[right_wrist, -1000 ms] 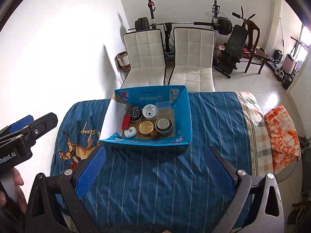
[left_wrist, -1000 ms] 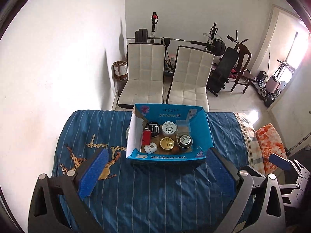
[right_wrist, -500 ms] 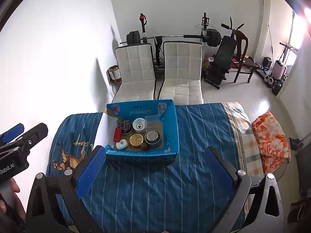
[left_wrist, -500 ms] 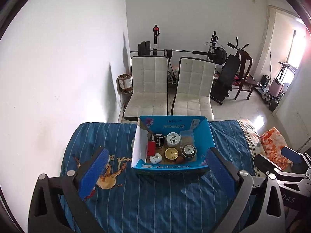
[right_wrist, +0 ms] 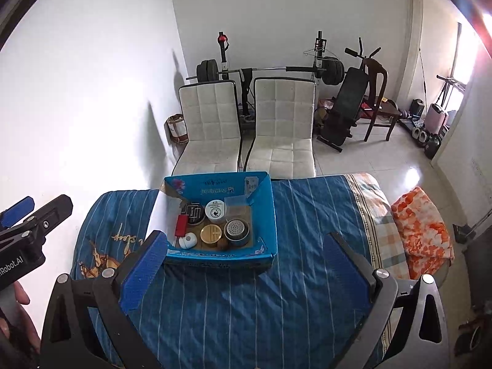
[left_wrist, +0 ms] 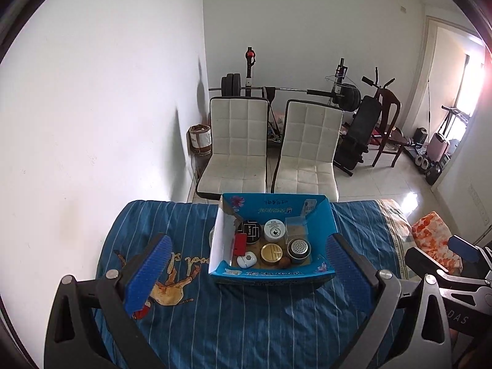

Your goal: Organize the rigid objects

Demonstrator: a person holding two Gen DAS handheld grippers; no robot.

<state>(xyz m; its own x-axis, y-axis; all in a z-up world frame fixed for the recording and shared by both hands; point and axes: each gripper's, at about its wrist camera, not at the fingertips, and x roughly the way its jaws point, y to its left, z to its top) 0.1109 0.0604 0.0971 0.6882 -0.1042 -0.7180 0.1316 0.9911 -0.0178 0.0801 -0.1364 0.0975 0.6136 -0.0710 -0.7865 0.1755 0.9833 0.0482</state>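
Observation:
A blue cardboard box (left_wrist: 326,224) (right_wrist: 264,209) sits on the blue striped bedspread (left_wrist: 246,323) (right_wrist: 246,307). It holds several small items: a black round tin (left_wrist: 250,230), a white jar (left_wrist: 274,230), a red case (left_wrist: 240,243), a white oval item (left_wrist: 247,259), a gold-lidded tin (left_wrist: 271,252) and a metal perforated can (left_wrist: 299,248). My left gripper (left_wrist: 246,267) is open and empty, well back from the box. My right gripper (right_wrist: 243,261) is open and empty, also held back above the bed.
Two white chairs (left_wrist: 240,147) (left_wrist: 310,150) stand behind the bed, with weight equipment (left_wrist: 350,98) beyond. A white wall runs along the left. An orange patterned pillow (right_wrist: 421,233) lies at the bed's right edge. The left gripper shows at the left of the right wrist view (right_wrist: 30,227).
Both grippers have drawn back and up from the box, so it looks smaller and more of the room shows. Both stay open and empty.

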